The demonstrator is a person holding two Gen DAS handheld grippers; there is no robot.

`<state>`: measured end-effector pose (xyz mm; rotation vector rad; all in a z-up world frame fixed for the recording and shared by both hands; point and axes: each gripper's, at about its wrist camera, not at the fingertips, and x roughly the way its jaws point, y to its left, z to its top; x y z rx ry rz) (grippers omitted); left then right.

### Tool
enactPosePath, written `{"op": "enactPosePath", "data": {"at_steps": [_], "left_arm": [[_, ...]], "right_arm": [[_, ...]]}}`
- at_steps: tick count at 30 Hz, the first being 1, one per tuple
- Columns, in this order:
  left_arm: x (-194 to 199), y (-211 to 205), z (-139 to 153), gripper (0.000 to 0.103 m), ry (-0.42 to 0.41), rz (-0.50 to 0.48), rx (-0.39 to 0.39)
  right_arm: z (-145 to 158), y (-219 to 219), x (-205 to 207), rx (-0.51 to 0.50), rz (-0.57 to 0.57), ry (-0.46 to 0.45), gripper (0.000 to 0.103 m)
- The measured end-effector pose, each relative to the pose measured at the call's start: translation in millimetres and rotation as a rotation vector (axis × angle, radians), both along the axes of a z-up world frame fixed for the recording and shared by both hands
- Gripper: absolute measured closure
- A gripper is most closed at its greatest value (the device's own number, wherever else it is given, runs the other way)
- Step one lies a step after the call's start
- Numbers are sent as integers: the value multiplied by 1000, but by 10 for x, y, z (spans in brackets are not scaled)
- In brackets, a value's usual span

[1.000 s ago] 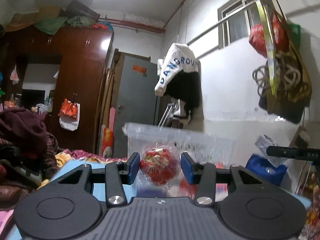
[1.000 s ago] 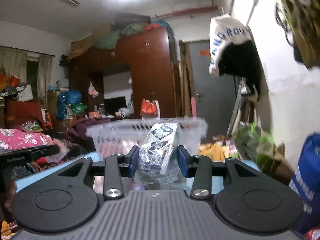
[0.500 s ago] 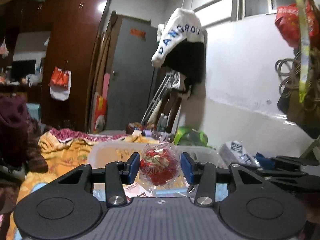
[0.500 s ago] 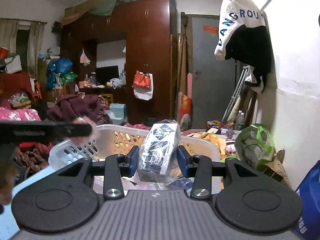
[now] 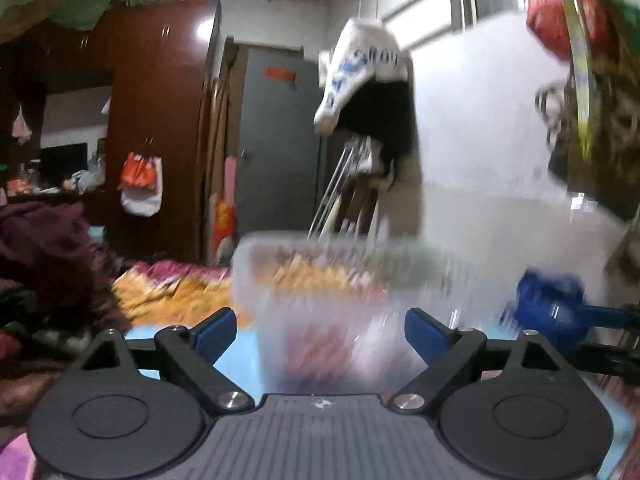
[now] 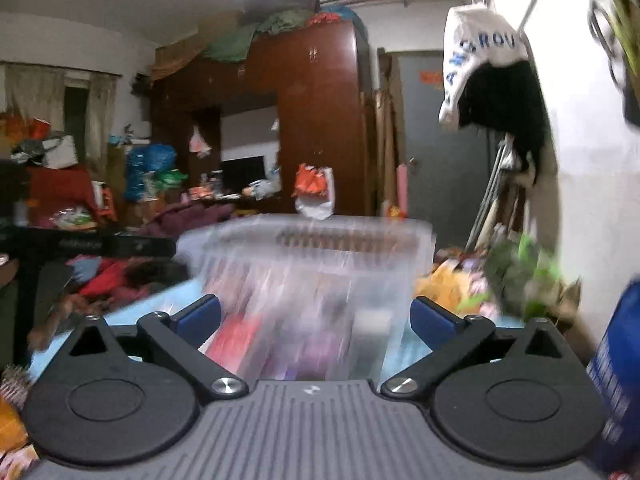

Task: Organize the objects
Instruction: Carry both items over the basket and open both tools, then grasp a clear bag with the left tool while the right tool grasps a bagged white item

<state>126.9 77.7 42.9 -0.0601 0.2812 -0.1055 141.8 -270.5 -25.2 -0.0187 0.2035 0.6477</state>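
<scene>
Both tongs, left (image 5: 320, 330) and right (image 6: 316, 316), gape empty before the blurred translucent slotted plastic basket (image 6: 312, 264); I steady first, then pick.

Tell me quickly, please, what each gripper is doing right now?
Left gripper: open, holding nothing, facing the clear basket.
Right gripper: open, holding nothing, facing the same basket.

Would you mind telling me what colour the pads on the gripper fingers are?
Blue pads on black fingers, on both the right gripper and left gripper; clearest in the right wrist view.
</scene>
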Motion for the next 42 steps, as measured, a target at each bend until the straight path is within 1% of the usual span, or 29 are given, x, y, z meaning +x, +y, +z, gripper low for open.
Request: {"op": "enactPosePath", "data": {"at_steps": [2,4,5,7,8,10,11,13,14,15,17,18,19,21,24,28,31,33,35,38,42], "left_arm": [[-25,21,-172,10,25,8,26],[38,67,-269,10,47,24,24],[65,99,-300,10,58,27,11],[117,159,-357,10,82,19,-19],[128,174,-382,10,88,19,-27],[169,160,-415,11,99,33,-14],[186,165,-420,12,113,34,-19],[183,168,-425,13,108,32,-31],[184,163,-441,15,111,35,-25],[196,146,-448,18,118,40,-17],[226,134,-468,39,134,40,-13],[241,127,-473,44,143,40,-10],[247,123,-478,54,145,43,-11],[215,156,-472,54,124,51,-48],[125,197,-453,54,66,67,-77],[-105,270,-440,54,-18,60,-154],[-336,231,-469,54,-83,56,-159],[-502,210,-493,54,-118,72,-178],[-620,177,-501,54,-141,80,-171],[-685,137,-513,54,-141,62,-158],[-693,136,-529,54,-150,51,-170]], "right_arm": [[-249,-72,-122,2,-4,20,2],[-408,-82,-173,-3,-3,36,18],[-423,-58,-149,-9,3,47,21],[-453,21,-96,-38,16,68,35],[-453,43,-64,-48,23,77,37],[-507,69,-56,-54,42,104,47],[-538,53,-54,-51,49,113,49],[-561,41,-51,-45,53,126,57],[-578,32,-69,-39,55,129,59],[-583,20,-84,-32,58,132,60],[-608,3,-136,-21,63,130,61],[-613,-4,-154,-18,65,129,61],[-619,-7,-155,-12,67,130,62],[-633,-30,-178,3,67,131,62],[-625,-88,-222,31,67,128,62],[-565,-174,-326,56,42,92,62],[-527,-217,-397,69,26,69,62],[-516,-226,-444,64,-3,46,62],[-506,-226,-473,65,-16,35,62],[-471,-236,-464,79,-20,20,62],[-466,-232,-444,79,-29,11,62]]}}
